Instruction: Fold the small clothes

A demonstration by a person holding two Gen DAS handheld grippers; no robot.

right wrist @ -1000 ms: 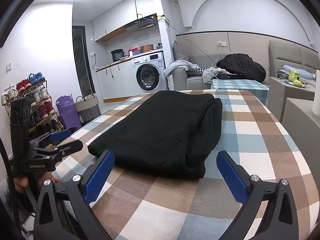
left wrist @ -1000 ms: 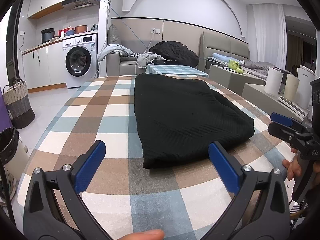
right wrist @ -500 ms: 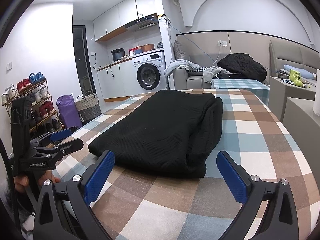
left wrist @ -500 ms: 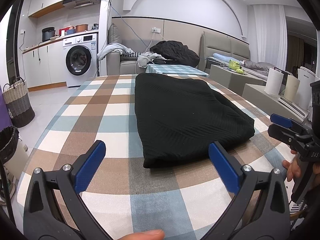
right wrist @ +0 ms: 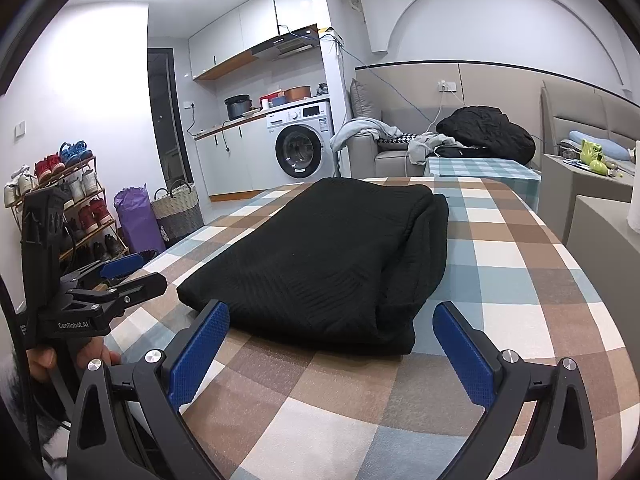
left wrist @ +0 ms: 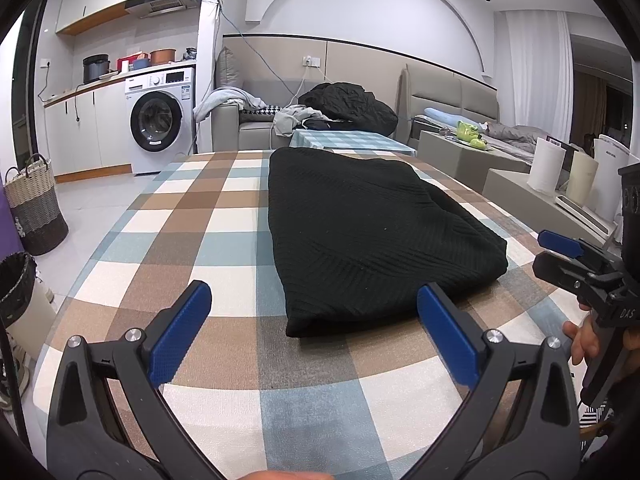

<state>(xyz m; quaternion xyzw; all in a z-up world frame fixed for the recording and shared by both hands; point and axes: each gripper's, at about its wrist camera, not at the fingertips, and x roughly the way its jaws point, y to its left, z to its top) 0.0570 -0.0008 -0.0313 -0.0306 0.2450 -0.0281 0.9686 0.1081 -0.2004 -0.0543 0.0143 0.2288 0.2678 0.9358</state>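
A black knitted garment (left wrist: 360, 232) lies folded into a long strip on the checked tablecloth (left wrist: 192, 248), running away from me. In the right wrist view the same garment (right wrist: 332, 256) shows its stacked layers at the near right corner. My left gripper (left wrist: 314, 300) is open, just short of the garment's near end, with nothing between its blue pads. My right gripper (right wrist: 332, 320) is open too, its fingers straddling the near end of the cloth without touching it. Each view shows the other gripper held in a hand at the table's edge.
A washing machine (left wrist: 160, 120) and counter stand at the back left, a sofa with heaped clothes (left wrist: 344, 104) behind the table. Baskets (left wrist: 36, 208) and a shoe rack (right wrist: 60, 208) are on the floor to the left. Low grey boxes (left wrist: 520, 184) sit to the right.
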